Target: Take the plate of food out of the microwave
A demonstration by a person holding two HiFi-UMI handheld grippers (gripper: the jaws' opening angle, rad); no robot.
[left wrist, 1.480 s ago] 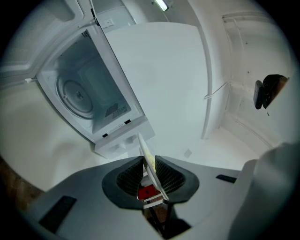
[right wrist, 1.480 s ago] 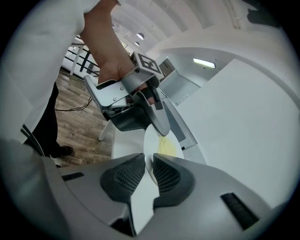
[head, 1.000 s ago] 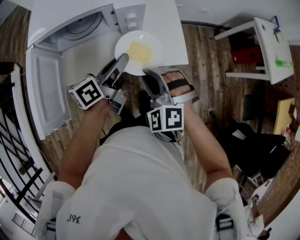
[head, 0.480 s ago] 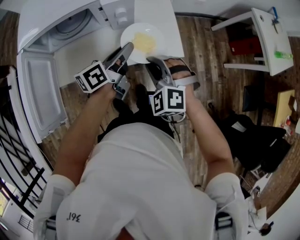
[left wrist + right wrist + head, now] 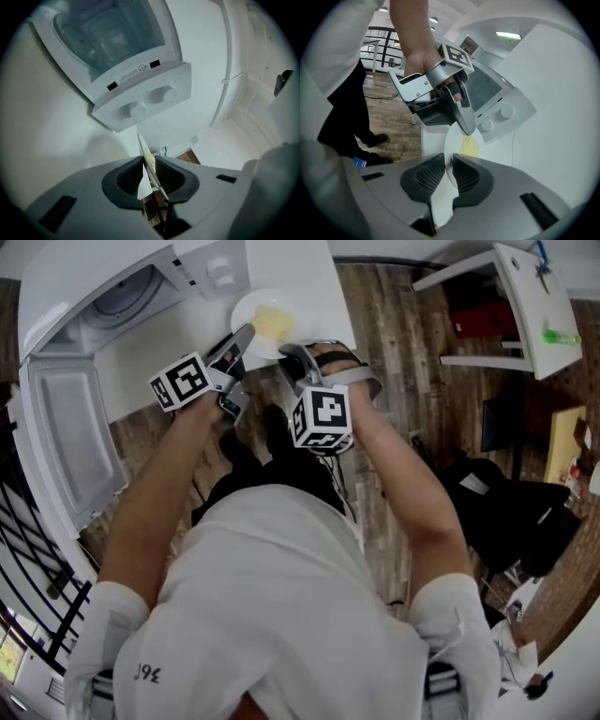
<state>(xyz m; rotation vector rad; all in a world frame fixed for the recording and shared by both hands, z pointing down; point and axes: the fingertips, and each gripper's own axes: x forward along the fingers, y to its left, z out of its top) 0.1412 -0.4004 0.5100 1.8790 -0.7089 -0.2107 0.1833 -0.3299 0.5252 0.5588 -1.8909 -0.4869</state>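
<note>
A white plate [image 5: 253, 313] with yellow food [image 5: 273, 322] on it is being held outside the microwave [image 5: 127, 298], over the white counter [image 5: 309, 282] and just beside the control knobs [image 5: 138, 110]. Its near rim is being gripped at two places close together. The rim is being pinched edge-on between the pads of the left gripper [image 5: 245, 335], with its jaws set fairly narrow. Just beside that, the rim is being clamped by the right gripper [image 5: 286, 352], with its jaws drawn narrower. The microwave door [image 5: 66, 437] is being left swung wide open on the left. Whether the plate is being rested on the counter cannot be told.
</note>
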